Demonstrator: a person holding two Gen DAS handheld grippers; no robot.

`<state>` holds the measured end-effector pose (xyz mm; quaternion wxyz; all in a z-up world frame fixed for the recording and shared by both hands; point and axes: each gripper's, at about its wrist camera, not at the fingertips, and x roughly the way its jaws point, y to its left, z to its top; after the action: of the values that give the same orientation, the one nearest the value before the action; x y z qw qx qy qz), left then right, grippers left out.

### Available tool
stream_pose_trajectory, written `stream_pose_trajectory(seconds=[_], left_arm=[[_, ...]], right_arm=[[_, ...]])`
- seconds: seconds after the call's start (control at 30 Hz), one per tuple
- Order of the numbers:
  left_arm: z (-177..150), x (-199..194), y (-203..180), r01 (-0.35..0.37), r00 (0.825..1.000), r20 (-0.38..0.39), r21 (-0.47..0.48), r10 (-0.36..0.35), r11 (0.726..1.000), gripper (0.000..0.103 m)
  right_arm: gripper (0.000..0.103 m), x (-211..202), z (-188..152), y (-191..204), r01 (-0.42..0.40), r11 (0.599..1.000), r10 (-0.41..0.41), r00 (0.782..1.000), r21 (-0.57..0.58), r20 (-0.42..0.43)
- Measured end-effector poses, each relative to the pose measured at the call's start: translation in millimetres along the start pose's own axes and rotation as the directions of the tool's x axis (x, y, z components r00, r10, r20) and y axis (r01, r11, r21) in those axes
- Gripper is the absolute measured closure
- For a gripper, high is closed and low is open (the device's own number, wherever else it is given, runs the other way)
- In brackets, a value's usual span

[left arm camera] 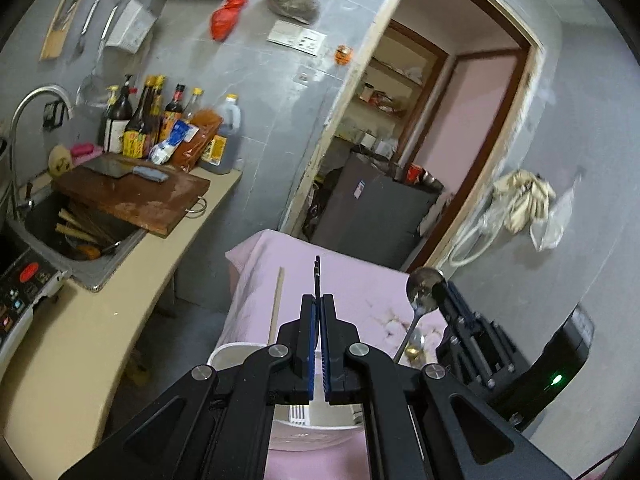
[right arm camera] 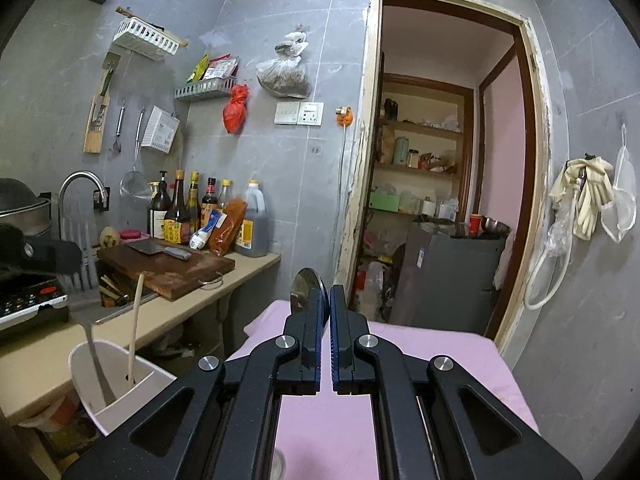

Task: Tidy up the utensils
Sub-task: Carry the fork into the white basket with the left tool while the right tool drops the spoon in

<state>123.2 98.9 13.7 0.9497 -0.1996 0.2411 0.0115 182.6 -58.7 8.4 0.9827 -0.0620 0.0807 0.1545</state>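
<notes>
My left gripper (left arm camera: 319, 300) is shut on a fork (left arm camera: 317, 274), seen edge-on here and standing up past the fingertips. In the right wrist view the fork (right arm camera: 82, 240) has its tines up, and its handle reaches down into the white utensil holder (right arm camera: 120, 384), held by the left gripper (right arm camera: 60, 258). A wooden chopstick (right arm camera: 134, 328) also stands in the holder. My right gripper (right arm camera: 329, 292) is shut on a metal spoon (right arm camera: 305, 286), bowl up. The left wrist view shows the spoon (left arm camera: 426, 290) in the right gripper (left arm camera: 450, 300), to the right of the holder (left arm camera: 236, 354) and its chopstick (left arm camera: 276, 304).
The holder stands on a table with a pink cloth (right arm camera: 420, 352). To the left runs a counter (left arm camera: 132, 288) with a sink (left arm camera: 80, 236) full of utensils, a cutting board (left arm camera: 136, 196) bearing a cleaver, bottles (left arm camera: 152, 120) and a cooktop (right arm camera: 28, 300). A doorway (right arm camera: 452, 160) opens ahead.
</notes>
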Motion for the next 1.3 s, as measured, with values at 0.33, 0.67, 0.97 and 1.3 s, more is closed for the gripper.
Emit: stream_pose_trajectory(seconds=[0.33,0.67,0.97,1.3], left_arm=[[-13.6,13.7,7.1,0.006,0.998,-0.057,-0.05,-0.009,0.999,0.1],[-11.9,15.8,-0.8,0.014,0.999,-0.046,-0.033,-0.016,0.999,0.099],[-11.3,18.1,-29.0,0.018,1.0,0.002,0.027,-0.018,0.999,0.089],[-19.2,27.6,-89.6,-0.009,0.995,0.097,0.075,0.002,0.997,0.03]], right_arm=[[0.096,-10.4,-10.3,-6.1,-0.044,0.999,0.045,0.998,0.023,-0.045],[0.068,-23.5,-2.1,-25.6,-0.061,0.996,0.064,0.997,0.069,-0.032],[0.04,-36.0,6.3,-66.4,-0.029,0.991,0.034,0.999,0.131,-0.036],[0.015,-54.6,10.0,-138.9,0.058,0.985,-0.057,0.998,0.161,-0.013]])
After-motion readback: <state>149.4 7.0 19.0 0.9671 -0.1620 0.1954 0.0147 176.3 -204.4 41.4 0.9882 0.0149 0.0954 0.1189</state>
